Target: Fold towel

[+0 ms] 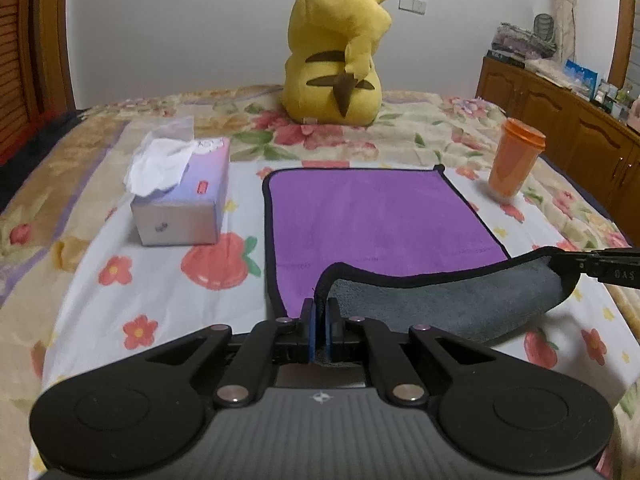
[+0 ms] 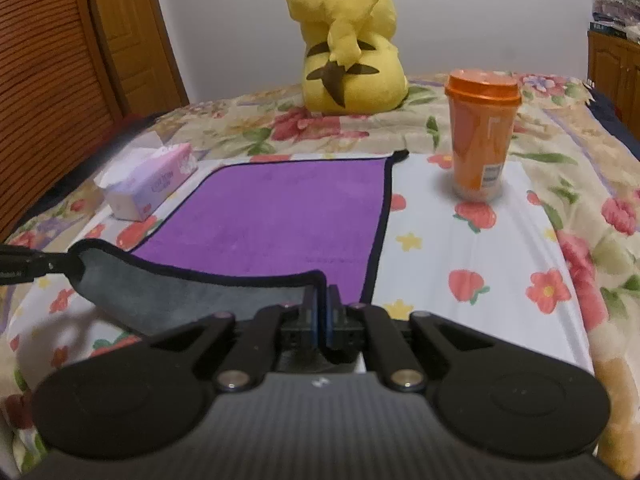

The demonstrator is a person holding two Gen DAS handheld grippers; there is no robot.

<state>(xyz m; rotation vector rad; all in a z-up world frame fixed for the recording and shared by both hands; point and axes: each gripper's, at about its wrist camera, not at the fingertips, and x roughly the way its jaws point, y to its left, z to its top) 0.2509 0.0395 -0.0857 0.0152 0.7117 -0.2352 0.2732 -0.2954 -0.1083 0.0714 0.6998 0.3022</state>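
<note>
Left gripper: your left gripper (image 1: pixel 319 310) has its blue-padded fingers (image 1: pixel 308 320) pressed together on the near left corner of the towel, its black hem pinched between them.
Right gripper: your right gripper (image 2: pixel 320 300) is clamped the same way on the near right corner; its tip also shows at the right edge of the left wrist view (image 1: pixel 600 264).
Towel: the purple microfibre towel with grey underside and black trim (image 1: pixel 372 216) lies flat on the bed at its far part; you hold the near edge lifted, so the grey side sags between your two grippers (image 2: pixel 188 292).
Bed: the floral bedspread with a white strawberry-print sheet (image 1: pixel 168 300) carries everything.
Tissue box: the lilac tissue box with a white tissue sticking out (image 1: pixel 188 196) stands just beside the towel's left edge.
Cup: the orange lidded plastic cup (image 2: pixel 480 136) stands upright near the towel's far right corner, apart from it.
Plush: the yellow plush toy with brown back stripes (image 1: pixel 336 48) sits beyond the towel's far edge, back towards you.
</note>
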